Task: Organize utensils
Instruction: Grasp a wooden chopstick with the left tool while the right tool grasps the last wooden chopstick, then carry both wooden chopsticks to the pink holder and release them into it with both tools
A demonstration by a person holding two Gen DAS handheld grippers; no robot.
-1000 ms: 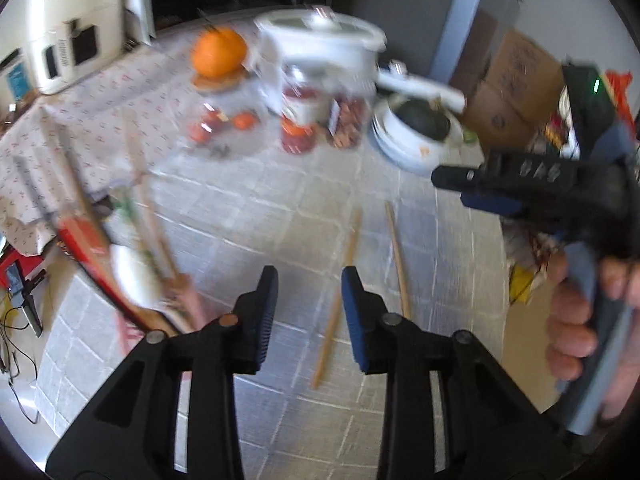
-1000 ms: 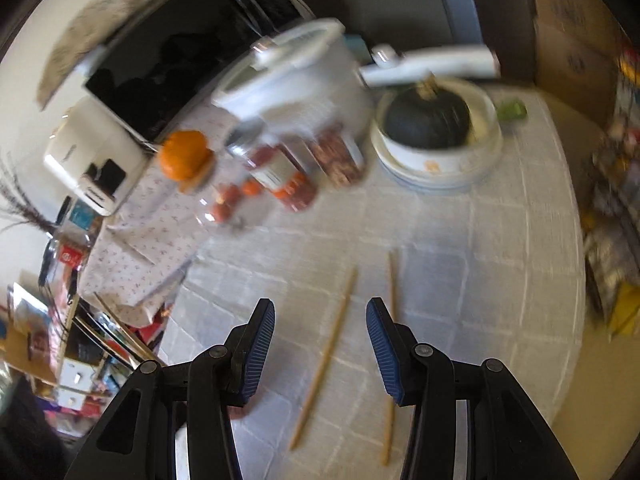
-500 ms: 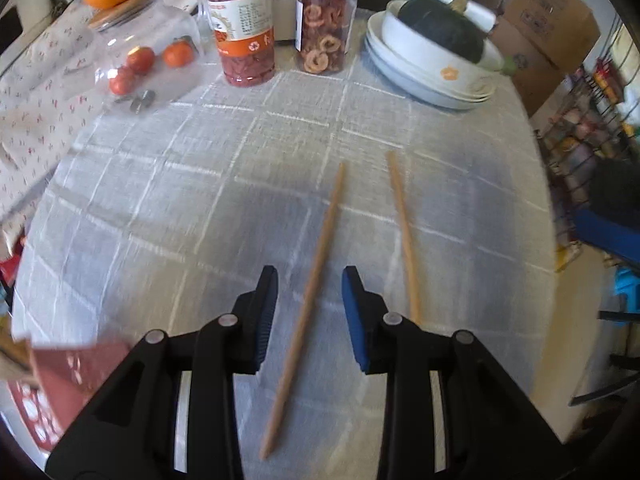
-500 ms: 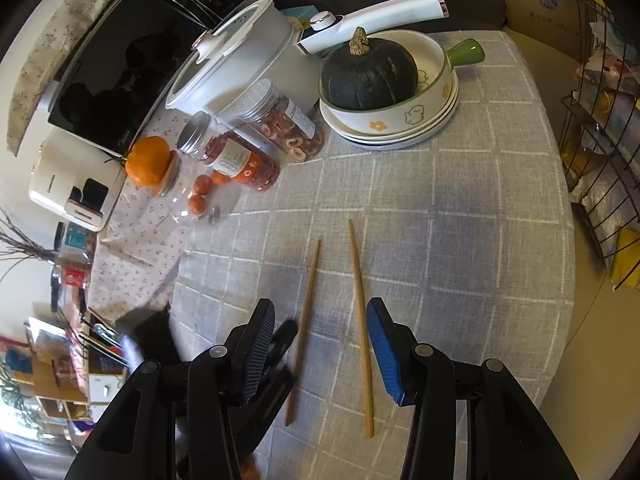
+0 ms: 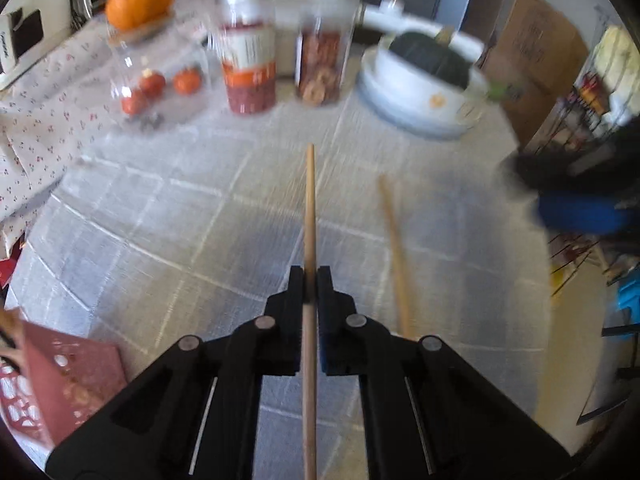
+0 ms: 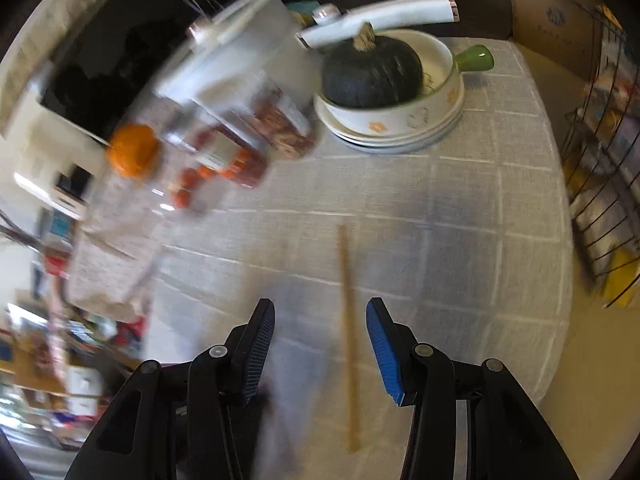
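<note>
The worktop (image 6: 460,208), under a grey checked cloth, carried a bowl with a dark squash (image 6: 372,72) at the far side and jars (image 5: 250,64) to the far left; their labels were too blurred to read. The left gripper (image 5: 310,280) had its jaws closed on one chopstick (image 5: 309,208). The other chopstick (image 6: 347,320) lay on the cloth between the right gripper (image 6: 320,344)'s wide-open jaws, not yet gripped. Judging by this, the organizing had only begun.

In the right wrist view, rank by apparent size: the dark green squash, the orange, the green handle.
1. Dark green squash
2. Orange, blurred but clearly smaller
3. Green handle
</note>
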